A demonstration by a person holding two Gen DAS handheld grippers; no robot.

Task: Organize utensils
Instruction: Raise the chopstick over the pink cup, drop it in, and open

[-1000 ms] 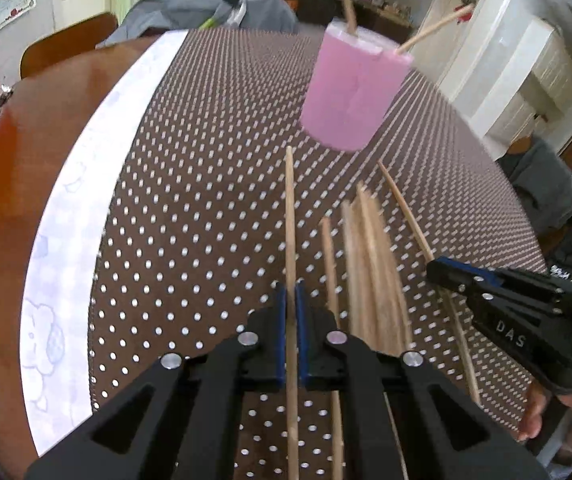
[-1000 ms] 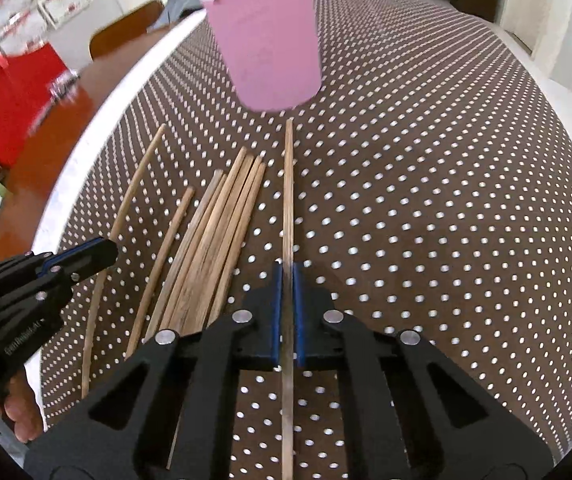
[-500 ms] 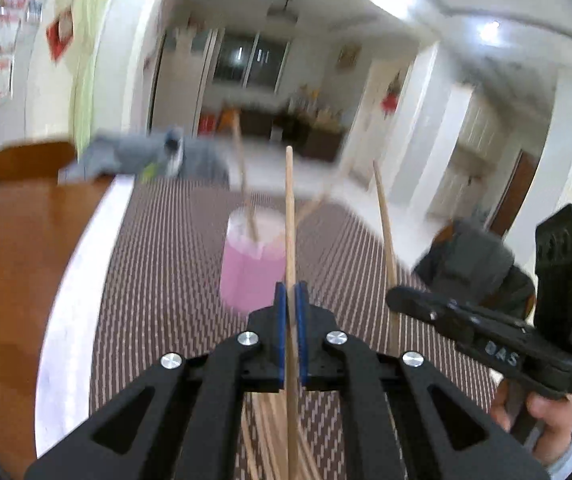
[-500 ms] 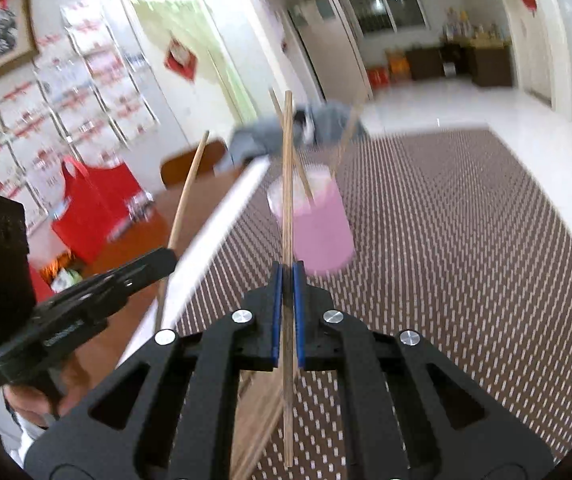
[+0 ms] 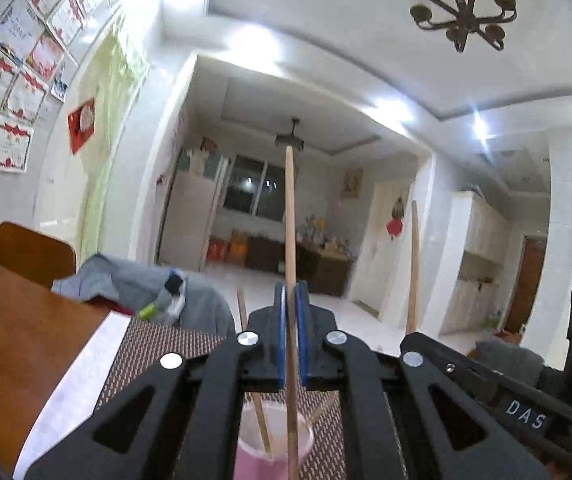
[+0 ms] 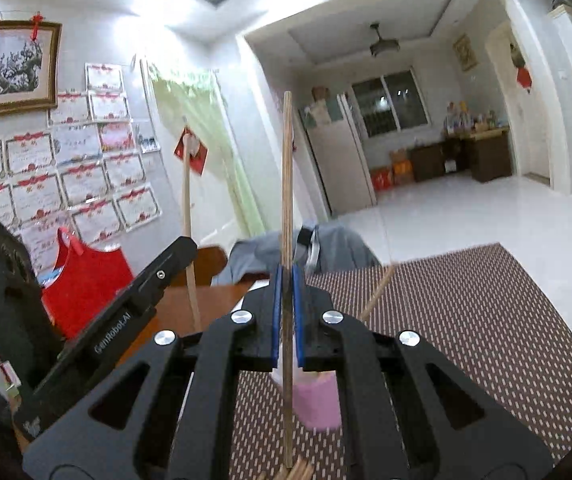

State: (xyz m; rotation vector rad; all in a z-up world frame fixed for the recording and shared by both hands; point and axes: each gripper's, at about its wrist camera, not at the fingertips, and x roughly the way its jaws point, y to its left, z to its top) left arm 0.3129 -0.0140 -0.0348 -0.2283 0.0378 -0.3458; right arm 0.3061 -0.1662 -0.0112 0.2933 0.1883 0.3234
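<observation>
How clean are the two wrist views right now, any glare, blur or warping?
Left wrist view: ceiling lights flare white, walls bow from the fisheye, chopstick in the left tongs is sharp. Right wrist view: glare at the top edge, pink cup slightly smeared, chopstick in the right tongs crisp.

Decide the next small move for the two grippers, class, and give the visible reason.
Probably lower the left gripper so its upright chopstick slides into the pink cup directly below, which already holds sticks. The right gripper likewise clamps a chopstick upright above the cup, so it could follow. More chopsticks lie on the dotted mat.
</observation>
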